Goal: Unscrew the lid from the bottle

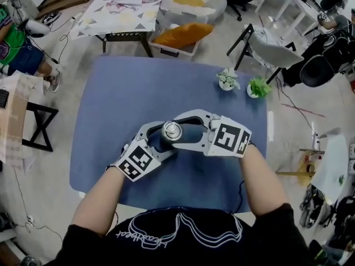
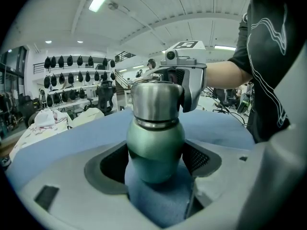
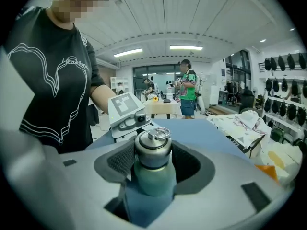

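A green metal bottle (image 2: 156, 150) stands upright near the front middle of the blue table (image 1: 138, 93). Its silver lid (image 1: 171, 131) has a small ring on top (image 3: 158, 134). My left gripper (image 1: 158, 140) comes in from the lower left, and its dark pads (image 2: 199, 157) press on the bottle's green body. From the right, my right gripper (image 1: 186, 132) sits higher up, its jaws shut round the silver lid (image 3: 153, 150). In each gripper view the other gripper shows just behind the bottle.
Two small potted plants (image 1: 227, 79) (image 1: 258, 87) stand at the table's far right. Beyond the far edge are a bin with an orange item (image 1: 180, 37), a patterned-cloth table (image 1: 122, 7) and a chair (image 1: 272, 49). A person in green (image 3: 188, 92) stands far off.
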Demonstrator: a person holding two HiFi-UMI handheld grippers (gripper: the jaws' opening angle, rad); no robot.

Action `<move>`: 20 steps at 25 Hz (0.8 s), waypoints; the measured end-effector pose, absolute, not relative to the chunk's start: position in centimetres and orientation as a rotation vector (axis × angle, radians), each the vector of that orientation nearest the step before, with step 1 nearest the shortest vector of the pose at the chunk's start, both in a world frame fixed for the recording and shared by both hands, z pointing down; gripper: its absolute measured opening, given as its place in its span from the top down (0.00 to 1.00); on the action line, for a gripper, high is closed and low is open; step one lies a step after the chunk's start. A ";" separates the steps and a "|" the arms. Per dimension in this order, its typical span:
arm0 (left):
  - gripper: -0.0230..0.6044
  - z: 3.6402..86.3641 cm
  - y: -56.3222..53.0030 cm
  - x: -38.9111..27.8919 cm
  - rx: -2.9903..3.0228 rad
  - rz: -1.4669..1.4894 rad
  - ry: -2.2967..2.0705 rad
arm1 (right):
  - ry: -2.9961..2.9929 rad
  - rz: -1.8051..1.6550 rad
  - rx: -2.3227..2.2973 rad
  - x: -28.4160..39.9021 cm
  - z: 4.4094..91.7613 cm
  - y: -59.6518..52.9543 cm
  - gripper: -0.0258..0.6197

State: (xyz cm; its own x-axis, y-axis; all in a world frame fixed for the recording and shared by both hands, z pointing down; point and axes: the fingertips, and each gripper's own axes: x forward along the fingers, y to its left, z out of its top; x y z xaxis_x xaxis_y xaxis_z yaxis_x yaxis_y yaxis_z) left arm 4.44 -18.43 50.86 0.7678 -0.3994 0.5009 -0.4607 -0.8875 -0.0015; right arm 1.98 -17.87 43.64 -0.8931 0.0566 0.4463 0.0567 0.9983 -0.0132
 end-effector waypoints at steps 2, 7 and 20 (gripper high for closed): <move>0.41 50.9 -18.4 4.4 2.837 0.755 -0.693 | -2.675 -0.008 -0.130 1.9 43.7 -17.8 0.58; 0.41 50.9 -18.4 4.4 2.836 0.744 -0.692 | -2.696 0.009 -0.162 2.0 43.6 -17.8 0.58; 0.41 51.2 -18.6 4.2 2.733 0.711 -0.862 | -2.857 0.221 0.563 2.9 41.6 -18.5 0.46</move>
State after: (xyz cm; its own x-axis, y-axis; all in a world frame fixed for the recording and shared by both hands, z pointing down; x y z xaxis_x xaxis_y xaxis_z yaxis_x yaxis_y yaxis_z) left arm 4.20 -18.55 51.23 0.7160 -0.4907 0.4966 -0.5812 -0.8130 0.0347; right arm 2.92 -18.46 41.60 -0.9023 -0.3558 0.2433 -0.3890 0.9153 -0.1043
